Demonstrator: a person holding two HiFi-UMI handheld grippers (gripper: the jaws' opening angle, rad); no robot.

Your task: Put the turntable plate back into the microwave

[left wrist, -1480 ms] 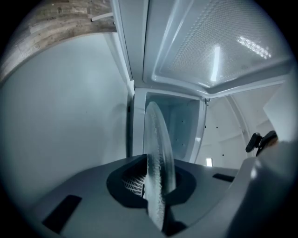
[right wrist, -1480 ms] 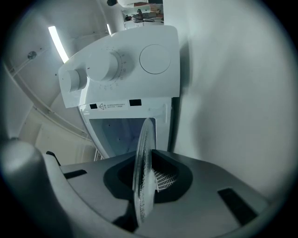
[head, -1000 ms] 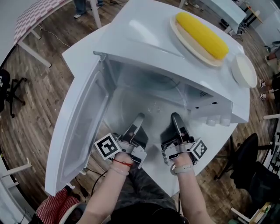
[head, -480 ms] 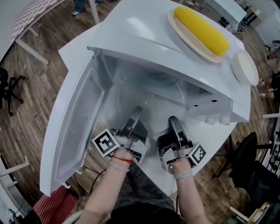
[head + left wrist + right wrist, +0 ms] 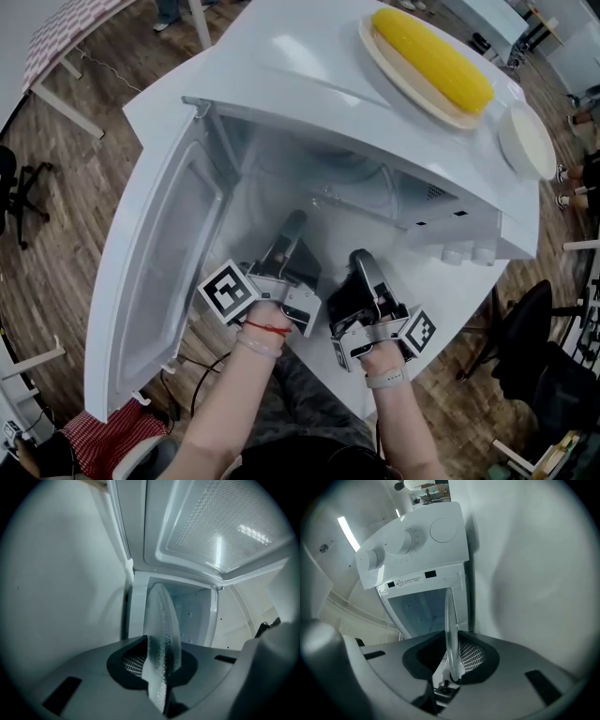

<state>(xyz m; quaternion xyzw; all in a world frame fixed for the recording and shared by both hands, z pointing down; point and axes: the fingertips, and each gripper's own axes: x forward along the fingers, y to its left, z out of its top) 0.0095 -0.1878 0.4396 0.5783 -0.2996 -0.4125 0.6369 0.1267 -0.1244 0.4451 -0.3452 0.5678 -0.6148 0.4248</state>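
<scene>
standing edge-on, the turntable plate [image 5: 161, 634] seems clamped by all four jaws.

The microwave [image 5: 309, 89] is white all over. The turntable plate [image 5: 161, 620] is see-through glass with lots of tiny bumps. The left gripper [image 5: 291, 230] and the right gripper [image 5: 361, 264] are grey and black, and their marker cubes [image 5: 228, 293] have black-and-white squares. The corn [image 5: 433, 58] is bright yellow on a pale tan dish [image 5: 398, 80]. The floor [image 5: 56, 206] is brown wood with stripes, and a thin red band [image 5: 265, 327] goes round the left wrist.
</scene>
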